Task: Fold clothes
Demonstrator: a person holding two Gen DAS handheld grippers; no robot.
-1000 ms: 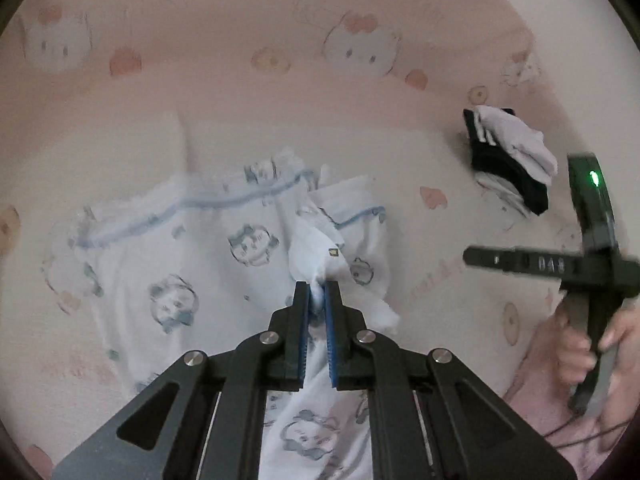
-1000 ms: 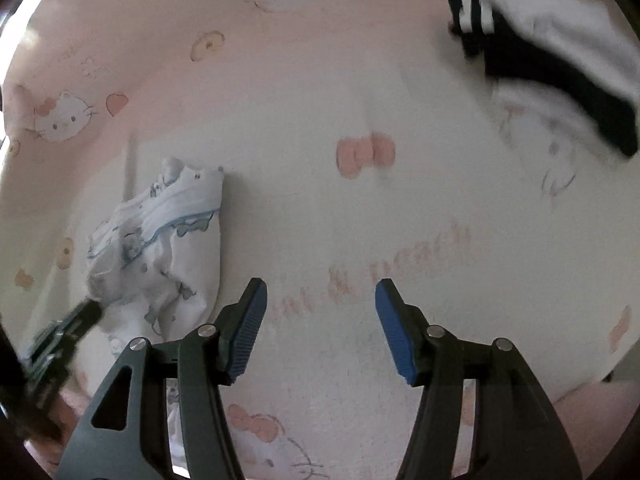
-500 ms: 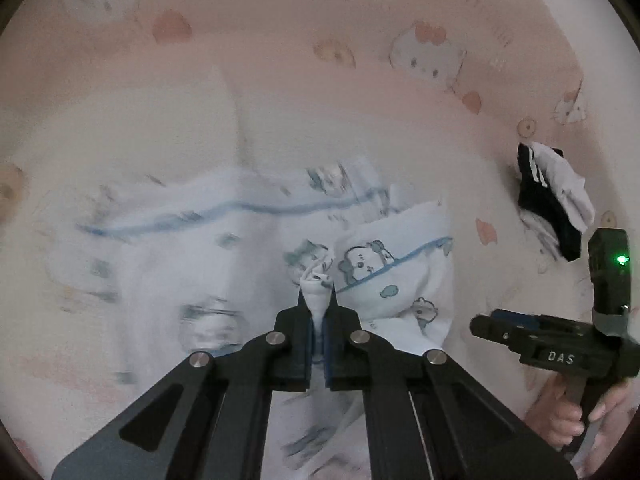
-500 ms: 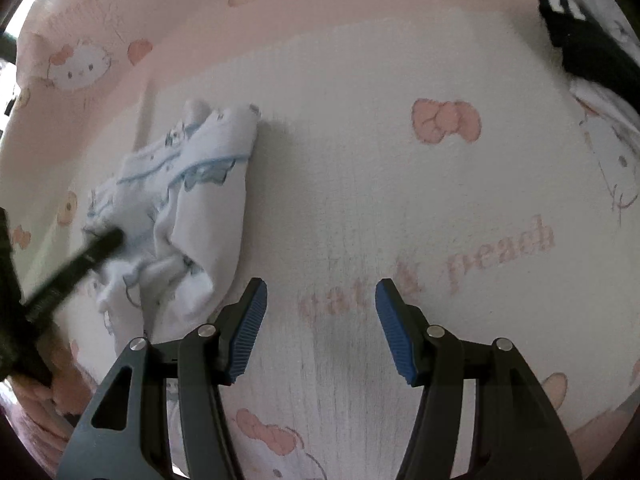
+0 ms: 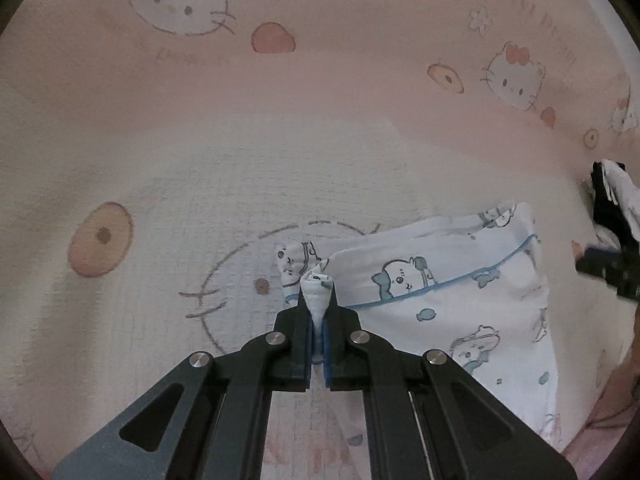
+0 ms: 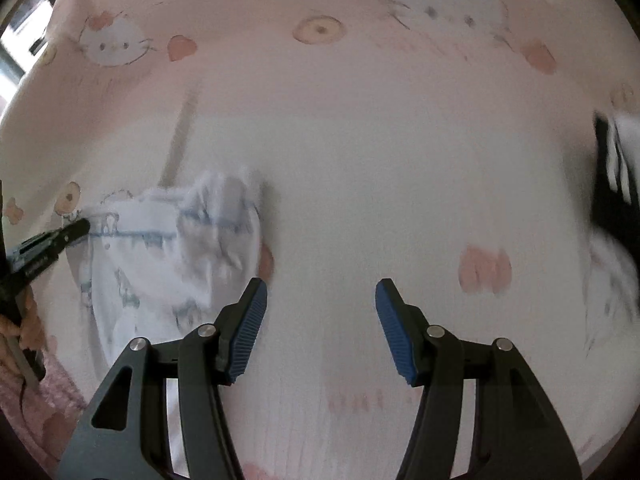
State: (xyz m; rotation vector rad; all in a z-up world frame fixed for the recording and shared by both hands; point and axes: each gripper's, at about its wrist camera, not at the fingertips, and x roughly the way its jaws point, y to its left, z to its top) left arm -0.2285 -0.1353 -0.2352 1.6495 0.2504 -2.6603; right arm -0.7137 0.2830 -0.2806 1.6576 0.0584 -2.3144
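A white garment [image 5: 448,300] with blue trim and small cartoon prints lies bunched on the pink bedsheet [image 5: 280,120]. My left gripper [image 5: 318,312] is shut on a pinched corner of this garment, which sticks up between the blue pads. In the right wrist view the same garment [image 6: 168,256] lies at the left, with the left gripper's tip [image 6: 72,230] at its far edge. My right gripper [image 6: 318,308] stands open above bare sheet, just right of the garment, with nothing between its fingers.
A black and white piece of clothing [image 5: 612,204] lies at the right edge, also blurred in the right wrist view [image 6: 616,184]. The right gripper's dark body [image 5: 612,272] shows beside it. A hand [image 6: 24,320] and a pink sleeve sit at the lower left.
My left gripper has dragged the pinched corner leftward across the sheet, folding the spread garment over itself. The right gripper has swung left toward the garment, still open.
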